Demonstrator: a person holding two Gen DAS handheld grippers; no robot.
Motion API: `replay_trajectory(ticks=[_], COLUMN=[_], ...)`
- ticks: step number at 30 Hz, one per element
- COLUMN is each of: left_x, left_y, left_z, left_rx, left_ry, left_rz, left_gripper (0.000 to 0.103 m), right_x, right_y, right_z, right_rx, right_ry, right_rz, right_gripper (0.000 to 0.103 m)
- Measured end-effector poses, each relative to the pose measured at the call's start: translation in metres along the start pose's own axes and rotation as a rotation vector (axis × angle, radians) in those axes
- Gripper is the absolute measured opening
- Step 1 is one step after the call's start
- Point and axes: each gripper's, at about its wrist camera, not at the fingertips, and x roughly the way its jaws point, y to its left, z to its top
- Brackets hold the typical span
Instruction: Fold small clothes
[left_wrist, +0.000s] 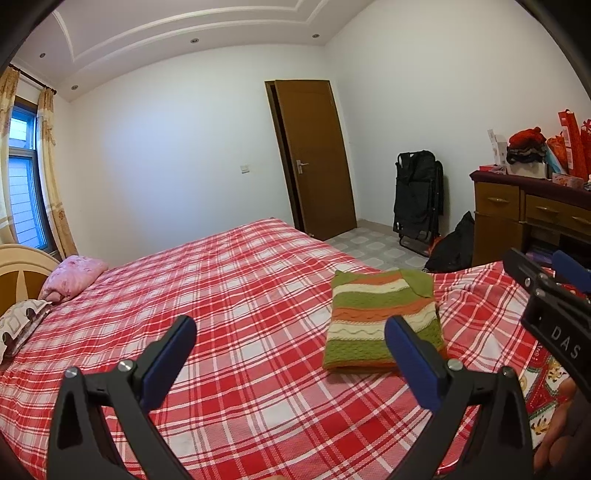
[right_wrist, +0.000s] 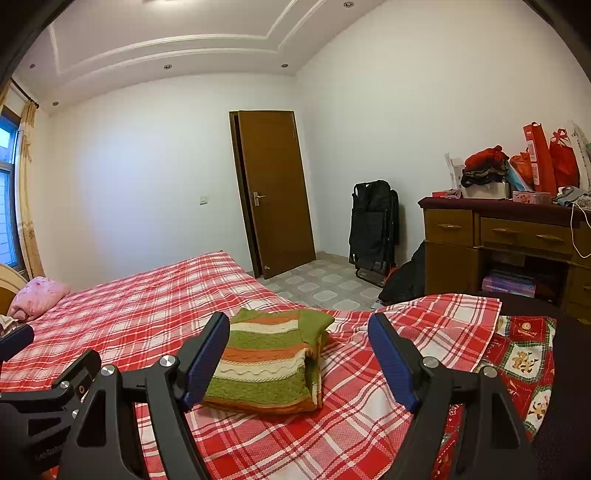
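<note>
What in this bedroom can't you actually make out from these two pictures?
- Sweater: its near corner, left view, is behind a gripper finger.
- Patterned pillow: cut off by the left view's edge.
- Box under the desk: lettering too small, right view.
- Behind the door: hidden.

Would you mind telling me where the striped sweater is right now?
The striped sweater lies folded on the plaid bedspread near the bed's foot, right of centre in the left wrist view, apart from the pink pillow.

green-orange-cream striped sweater (right_wrist: 266, 363); red-plaid bedsheet (left_wrist: 229, 295)
</note>
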Motion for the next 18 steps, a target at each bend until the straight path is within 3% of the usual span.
replay_trajectory(ticks=[4, 15, 18], left_x=[-0.0011, 0.0058, 0.0017], left_y=[-0.0007, -0.0056, -0.0044], left_z=[0.0014, 0.0041, 0.0047], left_rx=[0.001, -0.027, -0.026], left_ry=[-0.012, 0.024, -0.006], left_rz=[-0.004, -0.118, -0.086], left_gripper=[0.103, 0.103, 0.103], right_x=[-0.0004, -0.0018, -0.0007], right_y=[0.0000, -0.0012, -0.0002], right_z=[0.0000, -0.0013, -0.0023], right_rx=[-0.002, 0.008, 0.008], right_ry=[-0.002, 0.007, 0.014], right_rz=[-0.002, -0.008, -0.009], right_gripper=[0.078, 0.078, 0.078])
